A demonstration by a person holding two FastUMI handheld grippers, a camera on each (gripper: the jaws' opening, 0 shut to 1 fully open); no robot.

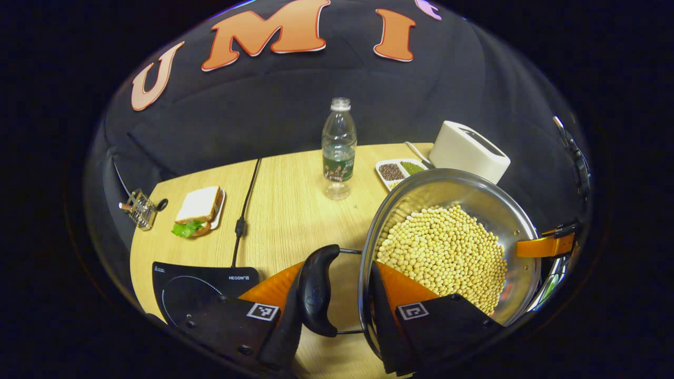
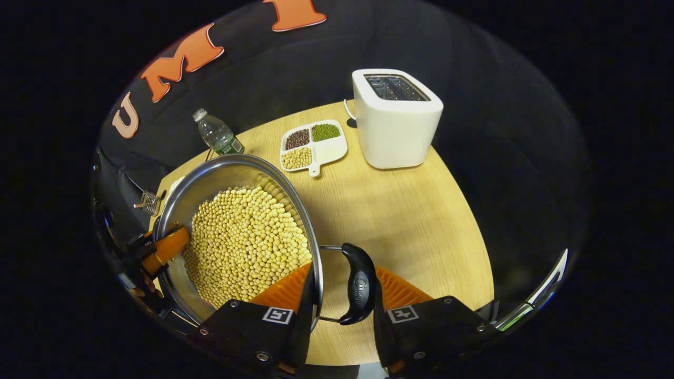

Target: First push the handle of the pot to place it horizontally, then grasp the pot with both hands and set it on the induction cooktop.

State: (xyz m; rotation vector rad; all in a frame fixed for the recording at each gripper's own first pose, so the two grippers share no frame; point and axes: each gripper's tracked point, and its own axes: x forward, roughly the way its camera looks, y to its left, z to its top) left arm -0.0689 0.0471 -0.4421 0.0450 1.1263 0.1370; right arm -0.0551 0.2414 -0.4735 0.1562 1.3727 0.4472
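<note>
A steel pot (image 1: 447,176) full of soybeans (image 1: 447,247) is held between both grippers. My left gripper (image 1: 337,271) is shut across the pot's black side handle (image 1: 317,289) and rim, one finger outside the handle and the other inside the pot wall. My right gripper (image 2: 342,279) is shut the same way on the opposite black handle (image 2: 358,287) of the pot (image 2: 231,160). Each gripper's orange finger also shows at the far rim in the other's view, the right gripper (image 1: 547,245) and the left gripper (image 2: 163,247). The black induction cooktop (image 1: 200,289) lies lower left of the pot. The pot's base is hidden.
On the wooden table (image 2: 410,210) stand a white toaster (image 2: 397,118), a divided dish of beans (image 2: 313,142) and a water bottle (image 1: 338,147). A sandwich on a plate (image 1: 199,208), a small wire rack (image 1: 139,208) and the cooktop's black cable (image 1: 245,210) lie behind the cooktop.
</note>
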